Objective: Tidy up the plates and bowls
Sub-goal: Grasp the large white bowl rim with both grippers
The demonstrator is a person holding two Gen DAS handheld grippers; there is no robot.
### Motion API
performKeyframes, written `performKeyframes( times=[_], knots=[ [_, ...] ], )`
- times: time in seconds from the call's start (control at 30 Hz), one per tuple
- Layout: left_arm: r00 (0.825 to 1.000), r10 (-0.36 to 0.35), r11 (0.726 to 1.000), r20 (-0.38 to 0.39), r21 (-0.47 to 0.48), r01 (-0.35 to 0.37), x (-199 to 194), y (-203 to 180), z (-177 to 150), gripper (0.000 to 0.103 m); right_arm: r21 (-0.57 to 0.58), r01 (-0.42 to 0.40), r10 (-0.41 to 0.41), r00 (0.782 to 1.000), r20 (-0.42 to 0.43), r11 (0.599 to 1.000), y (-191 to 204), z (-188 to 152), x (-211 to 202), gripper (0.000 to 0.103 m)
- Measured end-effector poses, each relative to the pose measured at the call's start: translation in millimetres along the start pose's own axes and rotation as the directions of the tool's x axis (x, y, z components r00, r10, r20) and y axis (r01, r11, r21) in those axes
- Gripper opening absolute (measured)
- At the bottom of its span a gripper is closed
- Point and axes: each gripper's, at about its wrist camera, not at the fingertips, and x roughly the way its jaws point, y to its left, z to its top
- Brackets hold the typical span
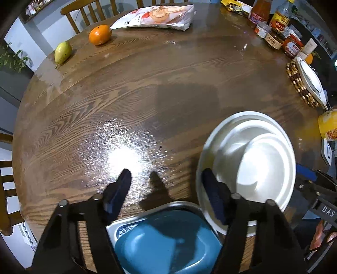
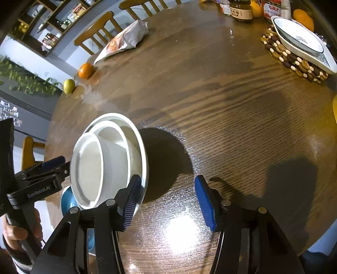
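**A:** Where now, the crockery?

**B:** Nested white bowls (image 1: 252,156), smallest innermost and shoved off-centre, on the near part of the counter (image 1: 126,94). Just beside, toward the edge: a blue dish (image 1: 168,242) lying in a steel tray (image 1: 137,218). Cannot tell whether tray rim and biggest bowl touch.

**A:** And the jaws?

**B:** Left gripper (image 1: 166,172): released, parted wide, poised over the blue dish, gripping nothing. One finger overlapping the white stack's rim on that side. Right gripper (image 2: 167,178): likewise released, with only bare wood in the gap and one pad right at the stack's opposite rim. Cannot tell whether touching.

**A:** So, bracketed from both sides. Worst case?

**B:** Probably a nudge. Risks catching the outer rim sideways on closing, instead of pinching it. Could then slide the whole nest over that glossy top, or tip the loose inner bowls out. Might also knock white ware against the steel tray, given so little room between.

**A:** Anything farther out to worry about?

**B:** Hardly. Orange (image 1: 100,34), pear (image 1: 62,51) and a snack bag (image 1: 155,16) well apart on the far side. Jars (image 1: 273,39) and a dark-rimmed white dish (image 2: 299,38) on a beaded trivet (image 2: 294,61), away to the right.
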Motion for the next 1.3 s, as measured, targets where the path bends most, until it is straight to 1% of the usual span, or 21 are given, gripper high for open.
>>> performKeyframes(
  times=[0.07,0.13,0.2,0.27,0.33,0.37,0.4,0.47,0.53,0.67,0.77,1.1,1.3],
  knots=[
    [1.000,-0.006,1.000,0.002,0.006,0.006,-1,-2,1,0.053,-0.009,-0.007,0.007,1.000,0.005,1.000,2,0,-1,0.048],
    [1.000,-0.008,1.000,0.004,0.013,0.008,-2,-5,1,0.048,-0.019,-0.012,0.013,1.000,0.011,1.000,4,0,-1,0.043],
    [1.000,-0.008,1.000,0.006,0.018,0.008,-2,-8,1,0.046,-0.024,-0.015,0.015,1.000,0.020,1.000,6,0,-2,0.040],
    [1.000,-0.021,1.000,0.006,0.021,0.021,-2,-9,0,0.037,-0.029,-0.016,0.017,0.999,0.027,0.999,9,-1,-1,0.038],
    [1.000,-0.026,0.999,0.009,0.024,0.025,-3,-12,-1,0.034,-0.045,-0.011,0.013,0.999,0.033,0.999,12,-1,-1,0.032],
    [1.000,-0.023,0.999,0.012,0.024,0.023,-3,-13,-1,0.031,-0.056,-0.010,0.012,0.999,0.036,0.998,15,-1,-1,0.030],
    [1.000,-0.027,0.999,0.013,0.024,0.027,-3,-14,-1,0.029,-0.065,-0.006,0.008,0.999,0.039,0.998,16,-1,-1,0.026],
    [0.999,-0.038,0.999,0.015,0.023,0.037,-3,-16,-1,0.021,-0.089,-0.003,0.007,0.999,0.042,0.996,22,-1,-2,0.020],
    [0.999,-0.043,0.999,0.020,0.022,0.043,-3,-18,-2,0.015,-0.109,0.000,0.005,0.999,0.044,0.994,26,0,-1,0.013],
    [0.998,-0.053,0.998,0.029,0.025,0.052,-4,-23,-3,0.003,-0.125,0.007,-0.001,0.999,0.048,0.992,30,0,-1,0.013],
    [0.998,-0.043,0.999,0.037,0.029,0.042,-4,-26,-4,0.003,-0.121,0.007,-0.001,0.999,0.047,0.993,32,0,-1,0.013],
    [0.998,-0.046,0.999,0.052,-0.024,0.048,-5,-26,-6,0.002,-0.108,0.021,-0.015,0.998,0.054,0.994,32,0,-2,0.013],
    [0.995,-0.047,0.998,0.084,-0.039,0.050,-15,-26,-4,0.002,-0.112,0.021,-0.013,0.997,0.075,0.993,32,1,-9,0.013]
  ],
)
